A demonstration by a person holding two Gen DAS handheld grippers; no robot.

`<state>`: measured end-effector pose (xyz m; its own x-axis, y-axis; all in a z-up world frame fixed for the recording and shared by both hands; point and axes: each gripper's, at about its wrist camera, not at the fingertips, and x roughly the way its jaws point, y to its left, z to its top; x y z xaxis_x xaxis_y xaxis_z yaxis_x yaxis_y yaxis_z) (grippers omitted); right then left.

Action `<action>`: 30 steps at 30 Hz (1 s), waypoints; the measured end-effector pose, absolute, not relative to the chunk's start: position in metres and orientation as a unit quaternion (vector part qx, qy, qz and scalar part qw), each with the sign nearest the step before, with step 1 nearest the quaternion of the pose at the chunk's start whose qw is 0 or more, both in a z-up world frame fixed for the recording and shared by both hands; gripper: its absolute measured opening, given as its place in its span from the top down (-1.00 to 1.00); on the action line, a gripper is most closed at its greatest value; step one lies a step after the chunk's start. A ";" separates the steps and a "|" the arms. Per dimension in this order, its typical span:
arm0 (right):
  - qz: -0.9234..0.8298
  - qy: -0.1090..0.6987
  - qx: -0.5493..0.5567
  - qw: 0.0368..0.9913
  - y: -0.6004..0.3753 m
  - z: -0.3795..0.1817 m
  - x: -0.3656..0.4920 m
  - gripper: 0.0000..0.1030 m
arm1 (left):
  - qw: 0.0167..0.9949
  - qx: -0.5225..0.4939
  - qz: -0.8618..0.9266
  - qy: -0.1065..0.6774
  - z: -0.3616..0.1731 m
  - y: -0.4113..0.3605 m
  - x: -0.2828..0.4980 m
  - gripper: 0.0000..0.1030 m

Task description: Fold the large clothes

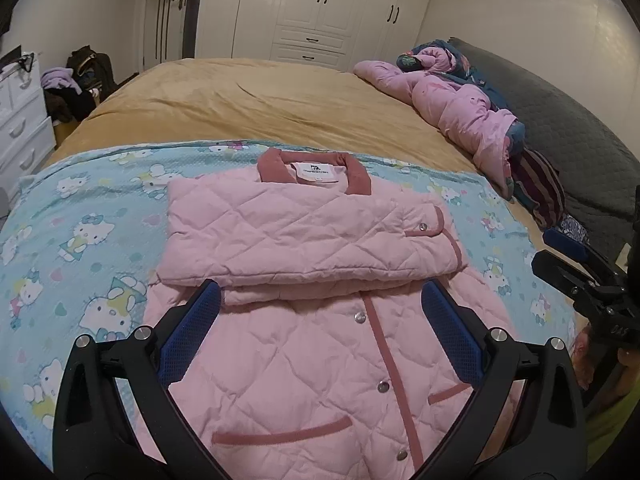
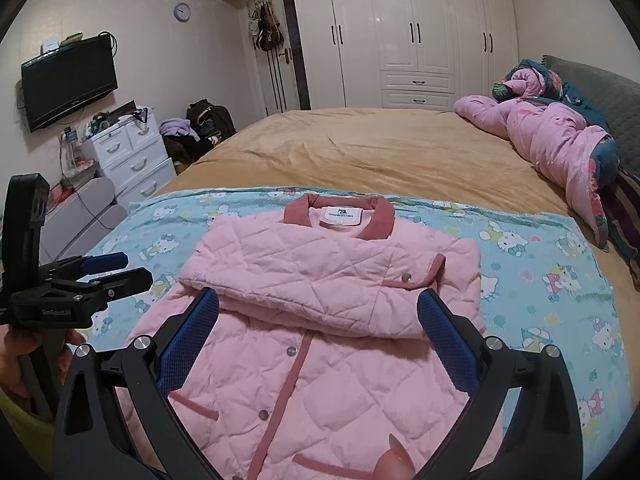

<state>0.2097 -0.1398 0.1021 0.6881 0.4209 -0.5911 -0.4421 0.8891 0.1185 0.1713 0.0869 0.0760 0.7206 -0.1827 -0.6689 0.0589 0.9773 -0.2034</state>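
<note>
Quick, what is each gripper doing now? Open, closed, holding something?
Left gripper: open, holding nothing, above the pink jacket.
Right gripper: open, holding nothing, above the same jacket.

White wardrobe [image 2: 416, 36], wall television [image 2: 68, 80], white drawers [image 2: 132, 156] beside bed [image 2: 360, 148].

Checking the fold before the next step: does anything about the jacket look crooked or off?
Little stands out. The jacket lies flat on the blanket, sleeves folded across the chest. The folded band sits slightly slanted, with its right cuff poking out. Both grippers are open, holding nothing.
</note>
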 end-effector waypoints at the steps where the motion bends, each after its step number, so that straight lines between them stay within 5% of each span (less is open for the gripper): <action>1: 0.235 0.317 -0.018 0.919 -0.140 0.102 0.207 -0.92 | 0.924 -0.083 -0.065 0.368 0.076 0.087 0.170 -0.82; 30: 0.215 0.377 -0.011 0.901 -0.178 0.039 0.149 -0.92 | 0.912 -0.060 -0.029 0.405 0.015 0.105 0.105 -0.82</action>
